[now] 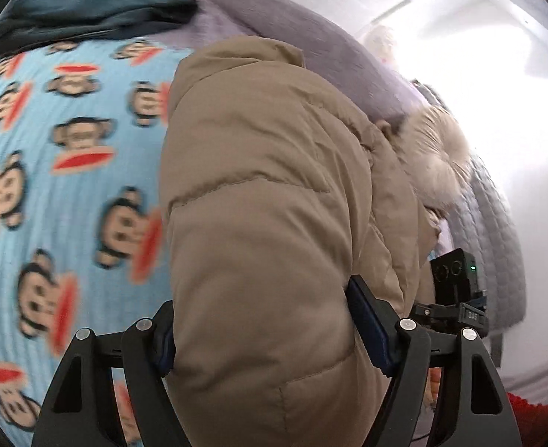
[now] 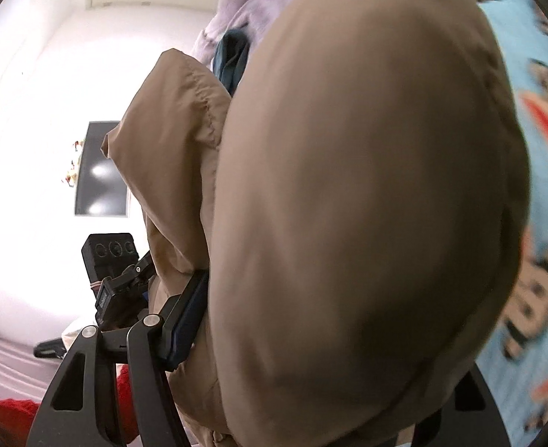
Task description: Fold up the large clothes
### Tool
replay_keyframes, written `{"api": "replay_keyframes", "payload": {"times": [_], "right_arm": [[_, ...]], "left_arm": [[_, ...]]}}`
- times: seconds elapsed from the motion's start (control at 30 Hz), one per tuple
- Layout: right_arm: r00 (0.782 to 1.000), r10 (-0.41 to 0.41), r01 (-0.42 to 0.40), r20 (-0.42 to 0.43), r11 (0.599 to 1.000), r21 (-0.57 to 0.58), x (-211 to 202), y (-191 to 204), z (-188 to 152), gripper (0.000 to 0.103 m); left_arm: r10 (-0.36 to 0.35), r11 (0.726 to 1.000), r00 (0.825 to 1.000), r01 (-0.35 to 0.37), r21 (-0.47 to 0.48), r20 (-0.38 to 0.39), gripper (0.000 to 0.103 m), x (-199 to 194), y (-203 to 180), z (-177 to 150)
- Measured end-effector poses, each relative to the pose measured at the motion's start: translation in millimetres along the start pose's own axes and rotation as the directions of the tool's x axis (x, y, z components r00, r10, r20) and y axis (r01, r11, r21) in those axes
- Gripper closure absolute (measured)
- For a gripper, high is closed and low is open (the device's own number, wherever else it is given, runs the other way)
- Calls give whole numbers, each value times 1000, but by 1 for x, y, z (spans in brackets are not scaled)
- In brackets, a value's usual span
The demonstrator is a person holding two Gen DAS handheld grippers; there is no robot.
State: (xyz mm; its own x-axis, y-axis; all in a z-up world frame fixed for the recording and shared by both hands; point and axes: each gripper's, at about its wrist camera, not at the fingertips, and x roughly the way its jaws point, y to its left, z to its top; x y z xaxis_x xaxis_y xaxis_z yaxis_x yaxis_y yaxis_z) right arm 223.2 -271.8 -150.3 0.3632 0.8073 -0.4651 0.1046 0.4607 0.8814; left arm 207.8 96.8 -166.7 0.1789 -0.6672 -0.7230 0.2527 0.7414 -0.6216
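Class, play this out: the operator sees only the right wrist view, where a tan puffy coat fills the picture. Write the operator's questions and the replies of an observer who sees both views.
Operator: Is the left gripper on the coat too?
Observer: Yes. The left gripper has both fingers pressed against a thick roll of the coat.
Operator: Does the coat have any trim?
Observer: A pale fur trim shows at its far right edge.
Operator: What lies behind it?
Observer: A dark teal garment lies bunched on the blue monkey-print sheet, with a purple blanket beyond the coat.
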Motion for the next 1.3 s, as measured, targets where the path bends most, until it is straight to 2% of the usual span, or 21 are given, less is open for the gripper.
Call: {"api": "replay_keyframes", "payload": {"times": [0.1,0.17,0.23,0.33,0.4,0.43,0.47,0.5,0.53,0.57,0.6,0.63,0.67,0.73,0.83,0.9,0.97,1.0,1.13,1.2,1.3], "right_arm": [[998,-50,50,-41,999,-8,38,-1,15,34],[992,-112,112,-59,994,-12,57,-6,21,31],[986,-151,152,-71,988,6,71,-18,23,22],[979,-189,194,-71,979,70,77,-26,26,19],[967,-248,252,-59,966,56,66,-17,23,19],[958,-282,284,-44,958,34,58,-8,19,19],[948,-317,317,-26,948,12,48,0,15,19],[934,-357,357,2,934,-13,35,10,10,20],[922,-386,387,39,921,-33,21,18,3,32],[910,-406,411,82,910,-54,8,27,-1,41],[898,-422,433,124,898,-77,-2,38,-5,65],[888,-431,448,157,889,-95,-10,48,-10,84],[885,-424,449,195,886,-115,-16,60,-17,87],[899,-380,418,218,893,-165,-6,84,-30,87],[896,-407,442,178,858,-263,28,99,-45,87],[863,-488,505,132,818,-276,35,82,-65,87],[819,-561,571,122,774,-273,35,65,-73,88],[809,-575,584,117,770,-257,37,53,-75,88],[857,-508,515,92,850,-106,37,18,-67,90],[863,-497,505,89,857,-100,38,11,-65,90],[855,-511,518,84,850,-98,40,15,-66,90]], "left_arm": [[64,996,998,-65,-69,-18,24,15,42,1],[92,992,995,-95,-78,-35,17,30,58,-5],[95,991,995,-97,-92,-32,11,37,68,-6],[135,984,990,-139,-112,-44,12,36,63,-9],[246,969,969,-246,-20,-1,18,20,37,-8],[286,958,958,-287,20,35,28,7,26,-8],[300,952,952,-303,41,63,33,-3,18,-6],[298,951,951,-303,54,86,45,-12,12,-3],[283,954,953,-292,71,109,55,-19,3,2],[269,955,954,-282,91,128,56,-23,-7,8],[261,954,954,-278,115,145,56,-23,-17,15],[253,952,956,-274,136,150,56,-18,-25,21],[246,948,957,-270,166,152,56,-10,-35,26],[266,934,953,-291,209,142,56,17,-56,34],[362,893,927,-375,248,99,56,67,-79,34],[419,851,903,-428,305,99,56,95,-88,30],[445,825,890,-449,343,96,56,111,-93,27],[449,819,889,-450,356,93,56,116,-95,26],[476,796,874,-475,376,98,56,128,-96,22],[482,791,871,-480,379,98,56,128,-99,20],[495,777,863,-492,394,102,56,129,-101,18]]}}
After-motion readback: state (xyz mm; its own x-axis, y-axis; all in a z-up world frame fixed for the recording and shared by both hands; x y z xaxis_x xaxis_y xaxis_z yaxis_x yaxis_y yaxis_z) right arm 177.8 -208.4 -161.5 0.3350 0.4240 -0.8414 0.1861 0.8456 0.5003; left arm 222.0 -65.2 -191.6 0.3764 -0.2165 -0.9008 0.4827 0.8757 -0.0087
